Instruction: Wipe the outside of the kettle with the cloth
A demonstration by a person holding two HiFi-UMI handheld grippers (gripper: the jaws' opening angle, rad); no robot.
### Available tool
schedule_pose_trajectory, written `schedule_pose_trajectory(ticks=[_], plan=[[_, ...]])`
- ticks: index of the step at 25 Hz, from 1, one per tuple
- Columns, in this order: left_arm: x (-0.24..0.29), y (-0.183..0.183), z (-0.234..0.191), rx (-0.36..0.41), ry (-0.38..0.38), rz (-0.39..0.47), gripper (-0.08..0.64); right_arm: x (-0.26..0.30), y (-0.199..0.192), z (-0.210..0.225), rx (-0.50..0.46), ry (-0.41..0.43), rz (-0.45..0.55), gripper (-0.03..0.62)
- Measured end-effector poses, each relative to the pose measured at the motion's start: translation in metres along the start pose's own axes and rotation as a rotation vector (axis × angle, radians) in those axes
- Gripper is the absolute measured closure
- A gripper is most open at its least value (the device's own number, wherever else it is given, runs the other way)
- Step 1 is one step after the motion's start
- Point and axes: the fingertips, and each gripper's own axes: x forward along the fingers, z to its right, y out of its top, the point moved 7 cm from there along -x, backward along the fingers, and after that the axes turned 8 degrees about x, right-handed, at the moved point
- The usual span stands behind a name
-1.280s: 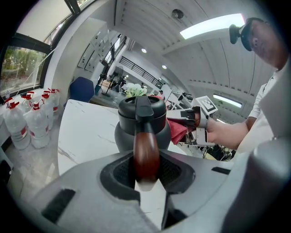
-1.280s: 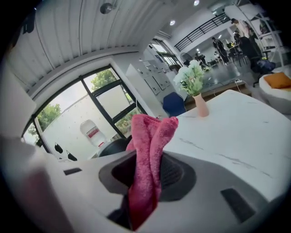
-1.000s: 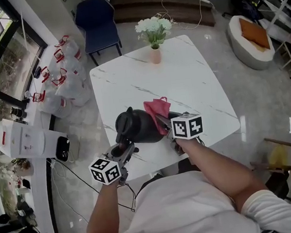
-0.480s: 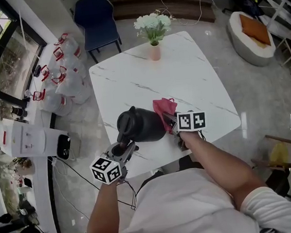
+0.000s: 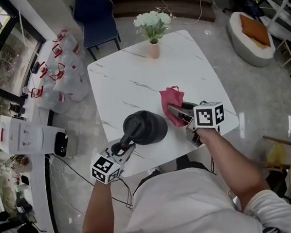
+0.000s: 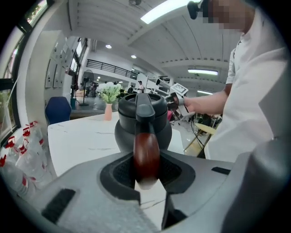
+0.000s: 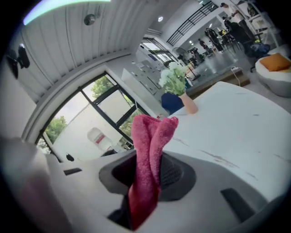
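A black kettle stands near the front edge of the white marble table, its lid facing up. My left gripper is shut on its brown handle, which fills the gap between the jaws in the left gripper view, with the kettle body just beyond. A pink cloth hangs bunched in my right gripper, to the right of the kettle and apart from it. In the right gripper view the cloth sticks up folded between the shut jaws.
A pink vase of white flowers stands at the table's far edge. A blue chair is behind the table, white bags lie on the floor to the left, and a round cushioned seat is at the far right.
The kettle has turned from leaning on its side to lid-up and shifted slightly right. The right gripper has drawn the cloth off the kettle and away to the right.
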Motion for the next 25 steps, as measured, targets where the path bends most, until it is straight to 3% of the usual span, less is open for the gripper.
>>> schedule_pose_trajectory(ticks=[4, 6, 12, 16, 21, 25], plan=[[0.003, 0.004, 0.008, 0.102, -0.037, -0.026, 0.462, -0.002, 0.006, -0.038, 0.001, 0.201, -0.034, 0.482], [0.006, 0.006, 0.009, 0.129, -0.042, -0.034, 0.460, 0.002, 0.005, -0.047, 0.012, 0.255, -0.049, 0.482], [0.009, 0.011, 0.016, 0.262, -0.056, -0.073, 0.462, 0.014, -0.007, -0.042, 0.009, 0.267, -0.118, 0.483], [0.012, 0.008, 0.023, 0.362, -0.083, -0.115, 0.463, 0.020, -0.018, -0.032, -0.040, 0.221, -0.184, 0.483], [0.015, 0.012, 0.022, 0.406, -0.093, -0.126, 0.462, 0.025, -0.020, -0.014, 0.029, 0.228, -0.177, 0.483], [0.015, 0.014, 0.023, 0.445, -0.106, -0.138, 0.462, 0.034, -0.018, -0.002, 0.022, 0.228, -0.227, 0.483]])
